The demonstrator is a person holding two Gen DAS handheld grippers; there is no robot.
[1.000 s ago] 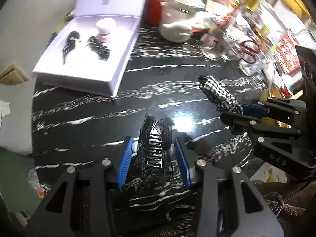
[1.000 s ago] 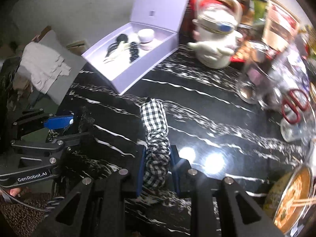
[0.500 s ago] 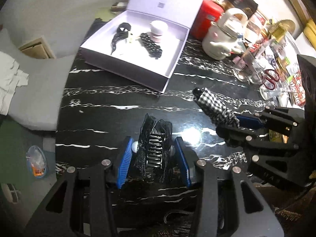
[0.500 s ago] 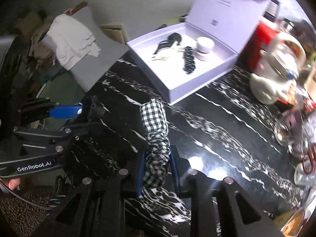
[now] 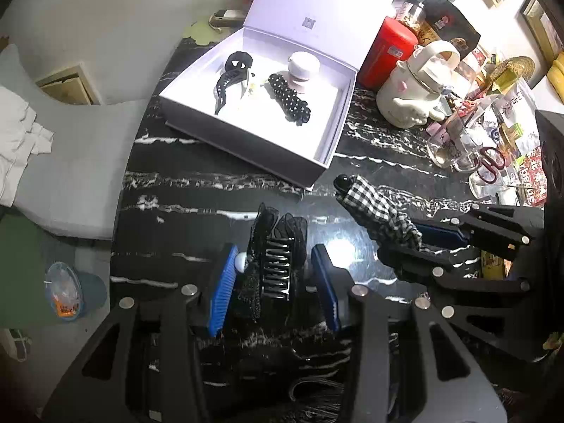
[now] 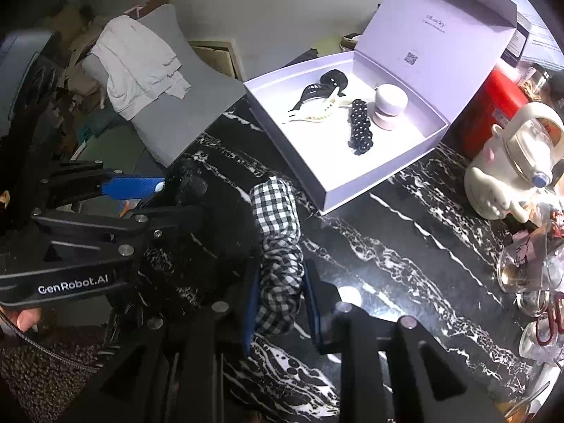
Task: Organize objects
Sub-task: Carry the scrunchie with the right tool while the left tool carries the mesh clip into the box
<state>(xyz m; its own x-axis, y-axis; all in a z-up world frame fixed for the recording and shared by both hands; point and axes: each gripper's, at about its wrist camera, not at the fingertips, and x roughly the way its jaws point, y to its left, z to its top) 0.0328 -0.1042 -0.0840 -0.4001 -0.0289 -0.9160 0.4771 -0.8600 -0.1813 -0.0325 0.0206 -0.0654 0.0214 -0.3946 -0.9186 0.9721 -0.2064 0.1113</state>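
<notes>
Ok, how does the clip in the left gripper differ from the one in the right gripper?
The black mesh claw clip in the left gripper is all black, with bare plastic teeth showing; the checked fabric clip in the right gripper is wrapped in black-and-white gingham. The mesh clip looks broader and frilly, the checked one long and narrow. Both are gripped between blue pads above the black marble table, outside the open box.

— Where on the black marble counter (image 5: 211,190)?
— At its far edge: open lilac gift box (image 5: 328,155), lid up behind. Inside: black hair claw (image 5: 229,77) left, beaded black clip (image 5: 289,102) middle, round pink jar (image 5: 304,70) behind.
— Right of it?
— Red canister (image 5: 387,56), then white ceramic teapot (image 5: 419,95).
</notes>
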